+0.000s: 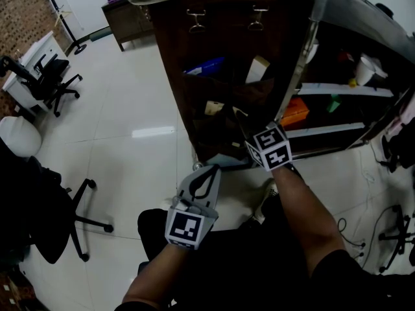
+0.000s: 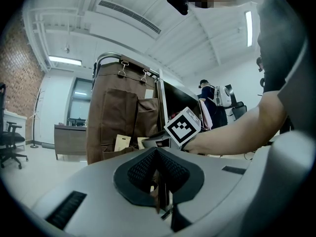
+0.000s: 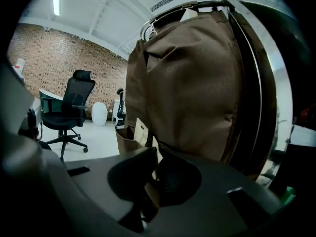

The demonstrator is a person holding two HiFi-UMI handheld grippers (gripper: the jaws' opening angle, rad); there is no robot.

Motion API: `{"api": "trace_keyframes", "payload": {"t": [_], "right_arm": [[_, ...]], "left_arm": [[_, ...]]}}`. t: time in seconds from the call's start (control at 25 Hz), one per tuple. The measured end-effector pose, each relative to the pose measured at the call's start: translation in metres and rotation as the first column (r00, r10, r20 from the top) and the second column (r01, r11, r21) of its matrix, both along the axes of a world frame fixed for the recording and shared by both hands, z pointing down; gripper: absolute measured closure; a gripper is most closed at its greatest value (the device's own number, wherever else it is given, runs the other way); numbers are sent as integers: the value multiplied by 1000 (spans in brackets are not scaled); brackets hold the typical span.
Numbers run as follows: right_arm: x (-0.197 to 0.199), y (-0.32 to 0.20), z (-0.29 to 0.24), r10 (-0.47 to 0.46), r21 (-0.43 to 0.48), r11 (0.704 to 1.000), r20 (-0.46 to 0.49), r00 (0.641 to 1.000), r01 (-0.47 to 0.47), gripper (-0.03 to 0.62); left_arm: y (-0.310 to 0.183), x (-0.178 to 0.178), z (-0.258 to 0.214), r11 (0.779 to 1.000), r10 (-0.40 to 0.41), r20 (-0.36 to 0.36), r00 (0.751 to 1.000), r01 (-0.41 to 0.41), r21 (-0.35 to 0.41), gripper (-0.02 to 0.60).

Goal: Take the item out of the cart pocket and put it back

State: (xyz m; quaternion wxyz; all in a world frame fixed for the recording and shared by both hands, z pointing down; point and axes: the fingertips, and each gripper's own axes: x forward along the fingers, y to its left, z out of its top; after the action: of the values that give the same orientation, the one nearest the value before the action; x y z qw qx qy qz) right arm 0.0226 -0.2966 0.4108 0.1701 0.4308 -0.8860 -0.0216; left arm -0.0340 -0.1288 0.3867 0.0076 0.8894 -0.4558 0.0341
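Note:
A brown fabric organizer (image 1: 220, 57) hangs on the cart's side, with several pockets. A tan paper packet (image 1: 214, 107) stands in a low pocket (image 1: 217, 131). My right gripper (image 1: 245, 127) reaches into that low pocket. In the right gripper view its jaws (image 3: 150, 181) stand slightly apart, with a thin cream and tan card (image 3: 153, 164) in the gap. The pocket's edge (image 3: 127, 141) is just ahead of them. My left gripper (image 1: 207, 173) hangs below the organizer, shut and empty. In the left gripper view (image 2: 158, 174) it faces the organizer (image 2: 113, 117) and the packets (image 2: 122, 143).
Upper pockets hold a blue item (image 1: 204, 67) and a tan package (image 1: 257, 69). Cart shelves (image 1: 337, 91) at the right carry an orange box (image 1: 295, 112) and small things. Office chairs (image 1: 52, 76) (image 1: 45, 219) stand on the tiled floor at the left. Cables (image 1: 360, 238) lie at the right.

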Motion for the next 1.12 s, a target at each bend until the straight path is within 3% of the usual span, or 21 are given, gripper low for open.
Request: {"api": "trace_keyframes", "payload": {"t": [0.12, 0.28, 0.4, 0.48, 0.88, 1.12], "right_arm": [[0, 4, -6, -5, -7, 1000, 34, 999, 5, 508], [1, 16, -31, -2, 24, 1000, 80, 997, 0, 502], [0, 36, -58, -33, 49, 998, 132, 991, 27, 509], [-2, 55, -73, -62, 49, 997, 176, 982, 55, 580], [25, 131, -102, -56, 41, 998, 357, 932, 44, 583], [23, 167, -64, -59, -15, 998, 314, 948, 67, 583]], "left_arm": [[0, 0, 0, 1000, 2, 0, 1000, -2, 0, 581], [1, -1, -1, 1000, -1, -7, 1000, 1, -3, 581], [1, 0, -2, 1000, 0, -3, 1000, 0, 0, 581], [1, 0, -2, 1000, 0, -1, 1000, 0, 3, 581], [3, 0, -4, 1000, -1, -13, 1000, 1, 10, 581], [3, 0, -4, 1000, 3, -11, 1000, -2, 13, 581]]}}
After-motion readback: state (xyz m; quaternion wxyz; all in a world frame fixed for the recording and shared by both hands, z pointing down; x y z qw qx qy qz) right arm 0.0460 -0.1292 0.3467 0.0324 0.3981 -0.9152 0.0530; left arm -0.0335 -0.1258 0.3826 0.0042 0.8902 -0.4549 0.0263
